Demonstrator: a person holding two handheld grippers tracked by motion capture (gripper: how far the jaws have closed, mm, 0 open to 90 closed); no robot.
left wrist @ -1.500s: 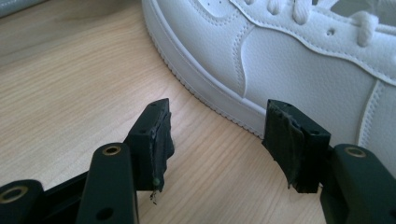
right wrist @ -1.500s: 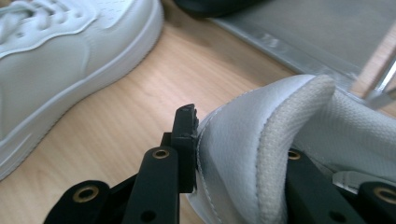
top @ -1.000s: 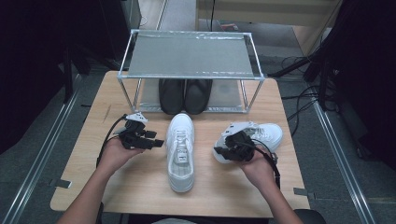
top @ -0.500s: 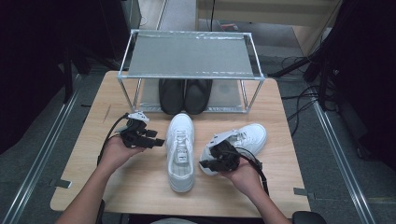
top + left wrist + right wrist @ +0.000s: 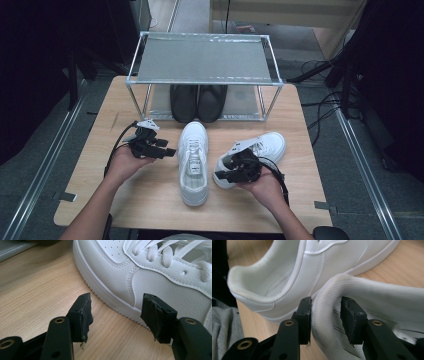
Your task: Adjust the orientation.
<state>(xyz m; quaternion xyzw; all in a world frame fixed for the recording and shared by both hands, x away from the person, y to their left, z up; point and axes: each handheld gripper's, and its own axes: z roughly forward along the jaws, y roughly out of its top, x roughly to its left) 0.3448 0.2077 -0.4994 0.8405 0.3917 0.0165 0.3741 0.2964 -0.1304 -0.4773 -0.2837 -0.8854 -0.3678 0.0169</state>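
Dragged leftward, right sneaker point(image 5: 260, 150) nears middle sneaker point(image 5: 193, 160) (rack point(image 5: 204, 57) behind).

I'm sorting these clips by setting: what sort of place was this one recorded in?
Probably a lab or workshop staged as a shoe-tidying corner, not a home: a light wooden table carries a small metal shoe rack, cables trail over the grey floor, and dark equipment stands around it.

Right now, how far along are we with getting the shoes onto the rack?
Done: the black pair sits on the rack's lower level. In hand: the right gripper clamps the heel collar of the angled white sneaker. Left: the centre white sneaker lies on the table, with the left gripper open beside it.
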